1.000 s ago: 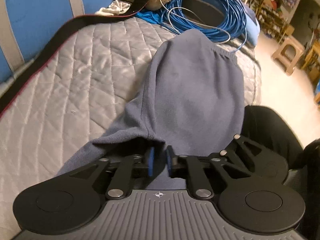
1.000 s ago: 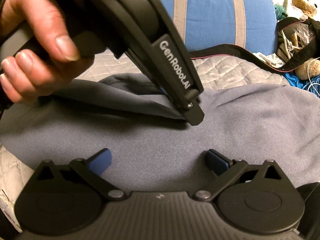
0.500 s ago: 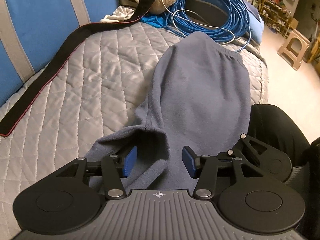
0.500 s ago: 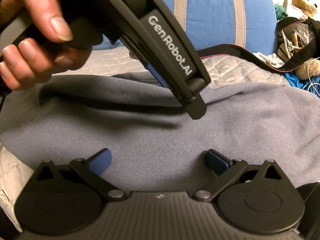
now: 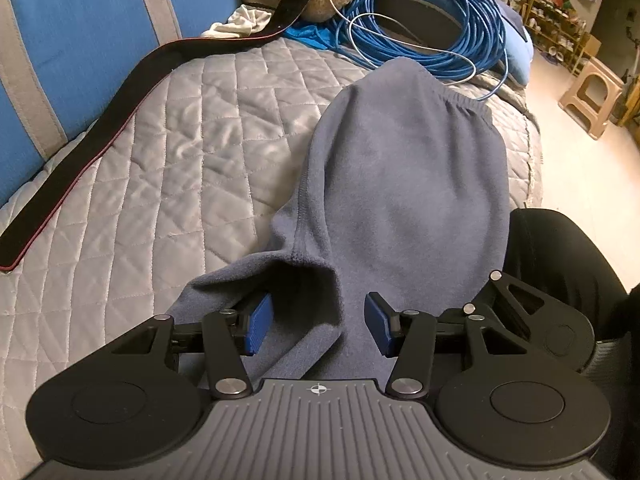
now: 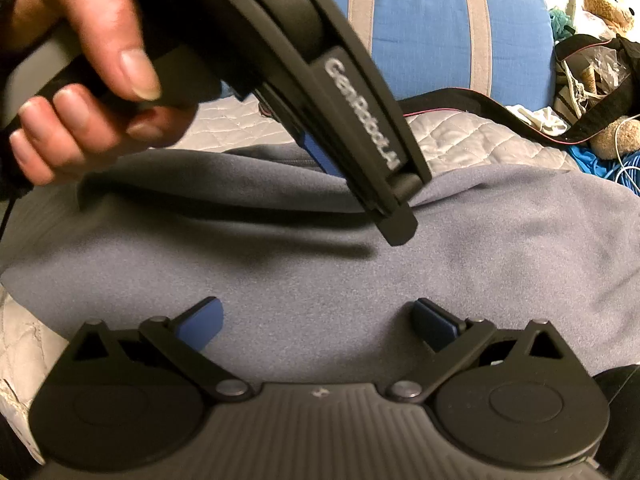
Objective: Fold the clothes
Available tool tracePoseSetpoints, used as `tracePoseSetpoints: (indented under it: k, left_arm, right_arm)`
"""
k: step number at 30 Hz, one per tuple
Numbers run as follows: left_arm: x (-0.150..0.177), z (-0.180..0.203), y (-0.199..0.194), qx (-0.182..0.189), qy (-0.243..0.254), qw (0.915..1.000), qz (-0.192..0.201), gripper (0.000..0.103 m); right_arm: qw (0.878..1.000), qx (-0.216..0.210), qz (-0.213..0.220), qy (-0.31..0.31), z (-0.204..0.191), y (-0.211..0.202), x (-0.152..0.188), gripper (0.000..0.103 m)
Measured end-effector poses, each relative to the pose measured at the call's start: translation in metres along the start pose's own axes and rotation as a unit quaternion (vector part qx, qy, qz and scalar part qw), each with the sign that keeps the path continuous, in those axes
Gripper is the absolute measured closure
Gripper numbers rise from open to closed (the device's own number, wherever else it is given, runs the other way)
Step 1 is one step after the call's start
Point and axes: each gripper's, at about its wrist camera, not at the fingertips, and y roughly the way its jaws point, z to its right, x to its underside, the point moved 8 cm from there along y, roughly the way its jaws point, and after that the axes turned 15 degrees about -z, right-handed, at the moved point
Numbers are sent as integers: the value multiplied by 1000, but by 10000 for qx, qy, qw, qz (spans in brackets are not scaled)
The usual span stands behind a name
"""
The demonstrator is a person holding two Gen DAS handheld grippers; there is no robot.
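The left gripper (image 5: 318, 322) stands with its blue rubber pads apart over a folded-back lip of the fleece garment (image 5: 400, 184), not pressing it. The right gripper (image 6: 316, 320) hovers wide open above the same soft grey-blue fleece, empty. The garment lies long and flat on a diamond-quilted grey bed cover (image 5: 168, 168). Beyond it sits a loose coil of blue cable (image 5: 432, 20), beside a black strap (image 5: 100, 128) with red edging.

We could not see the near end of the grey-blue garment (image 5: 404, 184); the left gripper (image 5: 316, 322) covered it. The blue cushion (image 5: 80, 40) was cut at the edge. The far shelves (image 5: 556, 20) were perhaps too small to read.
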Motion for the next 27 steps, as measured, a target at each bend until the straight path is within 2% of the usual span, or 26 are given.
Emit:
tracePoseSetpoints:
  k: [14,27]
  left_arm:
    - [-22,6,18,126,-62,9997,175,54]
    - [-38,-12,-3,565,-399,9954,659,55]
  right_arm:
    - [10000,-9,8,-7,2,1,-1,0]
    - [10000,5,12,-27,1,1,-1,0]
